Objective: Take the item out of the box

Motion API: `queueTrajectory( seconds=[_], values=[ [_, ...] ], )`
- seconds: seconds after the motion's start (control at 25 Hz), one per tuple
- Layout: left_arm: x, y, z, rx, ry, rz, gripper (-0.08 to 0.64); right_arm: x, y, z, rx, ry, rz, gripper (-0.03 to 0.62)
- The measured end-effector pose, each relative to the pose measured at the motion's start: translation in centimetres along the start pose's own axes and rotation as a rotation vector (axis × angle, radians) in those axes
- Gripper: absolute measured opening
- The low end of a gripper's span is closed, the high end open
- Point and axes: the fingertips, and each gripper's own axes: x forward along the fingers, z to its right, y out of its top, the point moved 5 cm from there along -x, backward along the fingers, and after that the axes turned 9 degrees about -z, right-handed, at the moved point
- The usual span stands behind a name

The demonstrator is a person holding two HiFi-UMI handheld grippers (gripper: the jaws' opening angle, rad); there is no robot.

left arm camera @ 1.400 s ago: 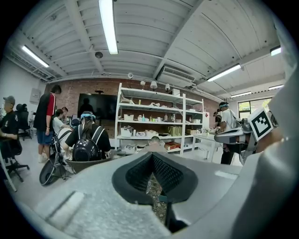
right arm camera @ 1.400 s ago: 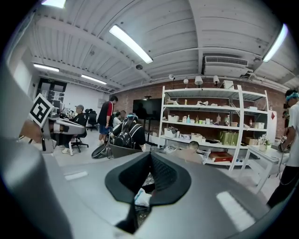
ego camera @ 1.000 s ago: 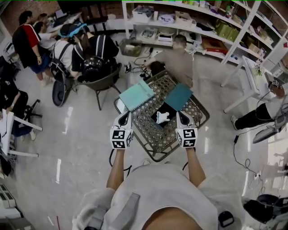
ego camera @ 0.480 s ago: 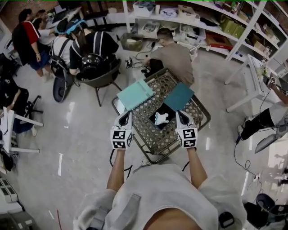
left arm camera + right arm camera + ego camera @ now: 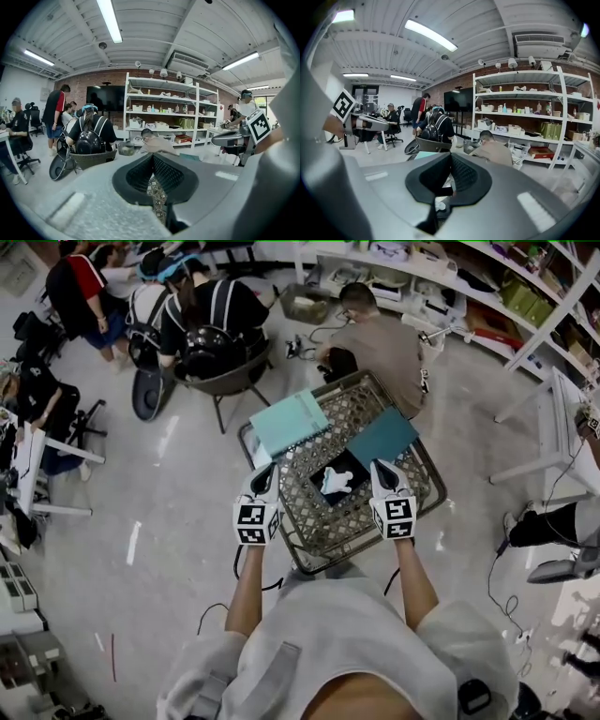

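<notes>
An open black box lies on the woven-pattern table, with a white item inside it. My left gripper hovers at the table's left edge, left of the box, jaws shut and empty. My right gripper is just right of the box, also shut and empty. In the left gripper view, the left gripper has its tips touching, with table pattern below them. In the right gripper view, the right gripper is likewise shut, and the white item peeks out beneath it.
A light teal lid and a dark teal piece rest on the table's far half. A person in a brown shirt crouches just beyond the table. Seated people are at the far left, shelves at the back.
The head view has shifted, so the table and box sit slightly lower in frame. Both grippers keep their places either side of the box, still shut.
</notes>
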Motion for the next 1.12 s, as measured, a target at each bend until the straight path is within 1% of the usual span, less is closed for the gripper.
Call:
queueTrajectory(
  seconds=[0.28,0.4,0.56,0.64,0.8,0.92,1.12],
  values=[
    [0.0,-1.3,1.6,0.003,0.049,-0.047,0.006,1.6,-1.9,0.3,-0.001,0.087,-0.027,0.0],
    [0.2,-2.3,1.9,0.006,0.051,-0.073,0.006,2.1,-2.9,-0.3,-0.003,0.114,-0.046,0.0],
    [1.4,-3.0,1.2,0.002,0.042,-0.077,0.006,3.5,-3.6,-0.9,-0.023,0.132,-0.062,0.0],
    [2.0,-3.3,0.9,0.004,0.026,-0.082,0.006,4.0,-3.8,-1.3,-0.027,0.13,-0.073,0.0],
    [2.8,-4.1,0.9,0.0,-0.029,-0.1,0.006,3.8,-5.0,-2.2,-0.022,0.107,-0.118,0.0],
    [3.8,-4.4,0.6,0.004,-0.071,-0.099,0.006,4.0,-5.9,-2.6,-0.011,0.076,-0.145,0.0],
    [5.2,-6.3,0.3,0.004,-0.115,-0.123,0.006,4.3,-8.4,-3.6,0.018,0.052,-0.198,0.0]
  ],
)
